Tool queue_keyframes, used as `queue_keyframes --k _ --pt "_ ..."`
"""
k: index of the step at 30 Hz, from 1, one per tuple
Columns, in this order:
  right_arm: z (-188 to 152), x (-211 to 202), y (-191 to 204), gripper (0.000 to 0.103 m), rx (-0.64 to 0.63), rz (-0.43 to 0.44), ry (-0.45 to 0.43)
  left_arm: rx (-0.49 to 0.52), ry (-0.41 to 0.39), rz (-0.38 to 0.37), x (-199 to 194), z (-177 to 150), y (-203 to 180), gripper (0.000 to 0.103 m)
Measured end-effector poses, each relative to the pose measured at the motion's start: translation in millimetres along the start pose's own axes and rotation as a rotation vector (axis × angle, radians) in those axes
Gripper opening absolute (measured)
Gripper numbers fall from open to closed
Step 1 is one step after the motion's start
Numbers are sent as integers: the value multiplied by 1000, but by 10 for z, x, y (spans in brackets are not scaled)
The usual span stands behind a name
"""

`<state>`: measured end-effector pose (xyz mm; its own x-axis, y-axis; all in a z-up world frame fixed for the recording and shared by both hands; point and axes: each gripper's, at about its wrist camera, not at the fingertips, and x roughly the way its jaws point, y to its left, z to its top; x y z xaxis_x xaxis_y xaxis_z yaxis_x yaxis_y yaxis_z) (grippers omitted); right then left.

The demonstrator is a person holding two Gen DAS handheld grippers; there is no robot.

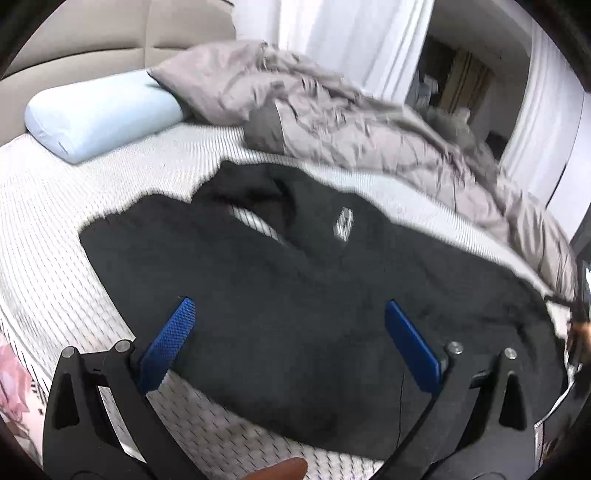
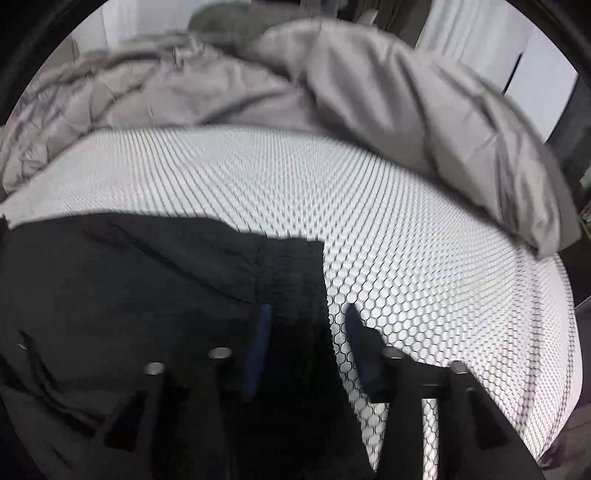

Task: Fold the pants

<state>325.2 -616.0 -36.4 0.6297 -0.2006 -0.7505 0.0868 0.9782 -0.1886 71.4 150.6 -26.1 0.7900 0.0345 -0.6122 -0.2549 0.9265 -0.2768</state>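
Black pants (image 1: 258,295) lie spread on the white patterned mattress (image 1: 55,258), with a small white logo (image 1: 343,221) showing. Above the near part of the pants my left gripper (image 1: 289,302) hovers open, its blue pads (image 1: 173,332) wide apart and nothing between them. In the right wrist view the pants (image 2: 129,295) fill the lower left and end in a ribbed band (image 2: 291,269). My right gripper (image 2: 306,314) is open at that band's edge. Its left finger is over the dark cloth and its right finger over the mattress (image 2: 406,240). The pads do not press on the cloth.
A crumpled grey duvet (image 1: 351,122) is heaped along the far side of the bed, also seen as the duvet (image 2: 406,92) in the right wrist view. A light blue pillow (image 1: 99,110) lies by the beige headboard (image 1: 92,29). White curtains (image 1: 351,37) hang behind. A fingertip (image 1: 284,469) shows at the bottom edge.
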Motion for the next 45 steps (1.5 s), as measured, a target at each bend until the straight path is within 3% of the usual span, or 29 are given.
queue_keyframes --k 2,5,10,14,16,17,18,19,20,21,23,24,27,29,31,33,36,41,43,45 --pt "-54 -388 -30 87 43 62 -109 -28 -2 -8 41 217 127 102" --pt "-304 -843 -15 101 84 147 -194 -107 53 -21 329 580 342 102" --pt "-718 -1286 204 102 109 261 -266 -268 202 -82 1111 1007 611 95" --pt "-1092 -1530 452 102 69 325 -305 -361 309 -55 1770 1087 775 76" --pt "-1236 -1562 588 102 47 347 -289 -418 297 -29 1982 1104 870 65" --pt "-1294 -1563 635 102 35 337 -279 -428 261 -23 2041 1138 906 54" --pt "-1364 -1574 663 102 28 320 -275 -422 246 -16 2069 1163 928 30" --pt "-1429 -1580 674 102 25 308 -268 -414 241 -16 2083 1191 946 16" --pt "-1473 -1571 684 102 26 300 -257 -405 225 -26 2052 1215 960 6" --pt "-1519 -1555 668 102 31 299 -250 -380 179 -3 1942 1245 972 4" --pt "-1610 -1558 633 102 47 294 -242 -306 76 84 1677 1296 991 4" --pt "-1658 -1522 578 102 63 286 -235 -271 62 102 1599 1296 996 5" --pt "-1779 -1452 472 102 110 289 -213 -232 190 164 1637 1285 1119 14" --pt "-1842 -1387 416 102 148 298 -182 -256 227 145 1544 1237 1188 17" --pt "-1898 -1378 345 102 181 320 -170 -233 181 132 1326 1179 1167 28" --pt "-1971 -1437 284 102 203 331 -189 -202 117 120 1004 1124 1135 59" --pt "-2105 -1493 208 102 236 328 -197 -183 36 82 508 989 1103 83" --pt "-2303 -1492 85 102 319 341 -186 -204 36 42 -42 566 1083 97" --pt "-2356 -1494 76 102 338 360 -182 -214 55 9 -229 304 1152 99" --pt "-2401 -1504 92 102 343 380 -174 -241 103 -31 -172 121 1194 99"
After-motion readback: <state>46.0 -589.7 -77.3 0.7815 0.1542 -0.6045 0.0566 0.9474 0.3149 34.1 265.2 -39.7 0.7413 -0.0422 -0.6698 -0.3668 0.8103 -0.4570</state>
